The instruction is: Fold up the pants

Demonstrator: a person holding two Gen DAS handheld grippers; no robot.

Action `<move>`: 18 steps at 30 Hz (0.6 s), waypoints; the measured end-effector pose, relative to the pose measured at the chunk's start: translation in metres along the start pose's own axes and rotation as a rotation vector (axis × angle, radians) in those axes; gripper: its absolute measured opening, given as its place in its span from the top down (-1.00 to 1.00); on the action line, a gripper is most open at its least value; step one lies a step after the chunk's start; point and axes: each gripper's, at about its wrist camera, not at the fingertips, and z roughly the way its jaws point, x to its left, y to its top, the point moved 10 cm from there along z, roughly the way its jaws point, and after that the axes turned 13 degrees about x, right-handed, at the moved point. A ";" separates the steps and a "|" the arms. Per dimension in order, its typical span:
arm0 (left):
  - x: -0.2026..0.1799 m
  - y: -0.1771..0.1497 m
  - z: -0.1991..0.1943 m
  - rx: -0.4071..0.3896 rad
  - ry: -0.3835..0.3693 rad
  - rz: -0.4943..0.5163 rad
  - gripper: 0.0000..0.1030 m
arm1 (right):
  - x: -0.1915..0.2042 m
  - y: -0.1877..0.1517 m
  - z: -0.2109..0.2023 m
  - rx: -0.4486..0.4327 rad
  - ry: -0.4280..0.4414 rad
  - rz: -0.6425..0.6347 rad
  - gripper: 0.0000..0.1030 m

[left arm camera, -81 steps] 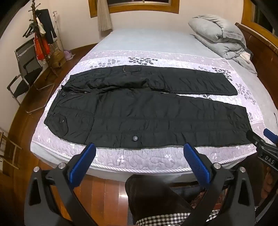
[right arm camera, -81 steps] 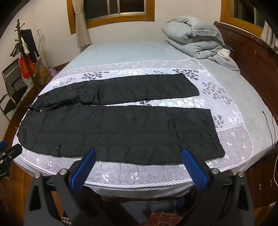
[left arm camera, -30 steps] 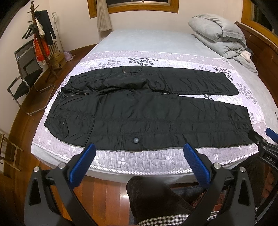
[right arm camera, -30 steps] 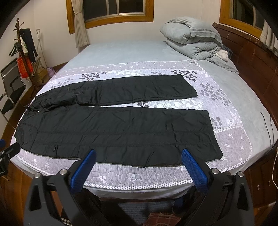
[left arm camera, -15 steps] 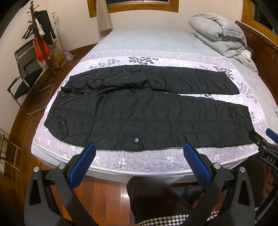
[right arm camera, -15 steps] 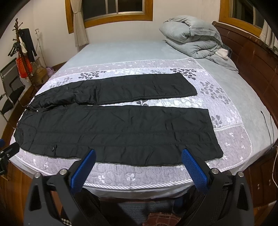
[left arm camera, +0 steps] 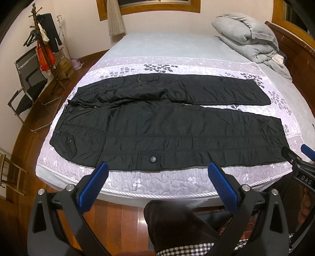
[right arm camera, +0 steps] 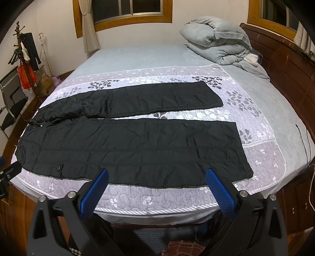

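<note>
1. Left gripper (left arm camera: 157,177), black-framed with blue textured pads: jaws spread wide, holding nothing, poised off the near edge of the bed, apart from the cloth.
2. Right gripper (right arm camera: 156,183), same build: likewise spread wide and holding nothing, off the same edge.
3. Black quilted pants (left arm camera: 167,130): laid flat and unfolded beyond both grippers, waistband toward the left, the two legs side by side running right; a round snap button (left arm camera: 153,159) lies on the near leg.
4. Bed (right arm camera: 149,198): lilac quilted cover with leaf pattern over a pale blue sheet; folded grey duvet (right arm camera: 218,47) at the far right by the dark wooden headboard (right arm camera: 291,78).
5. Room: coat stand (left arm camera: 42,45), folding chair (left arm camera: 27,86), wood-framed window (right arm camera: 128,13), wooden floor.
6. Writing: "DAS" on the right gripper's body in the left wrist view.
</note>
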 end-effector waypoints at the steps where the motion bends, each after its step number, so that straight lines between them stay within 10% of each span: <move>1: 0.000 0.000 0.000 -0.001 0.000 0.001 -0.95 | 0.000 0.000 0.000 0.001 0.001 0.001 -0.93; 18: -0.012 0.011 0.005 0.007 0.015 0.031 -0.95 | -0.008 0.004 0.018 0.028 0.008 0.014 -0.93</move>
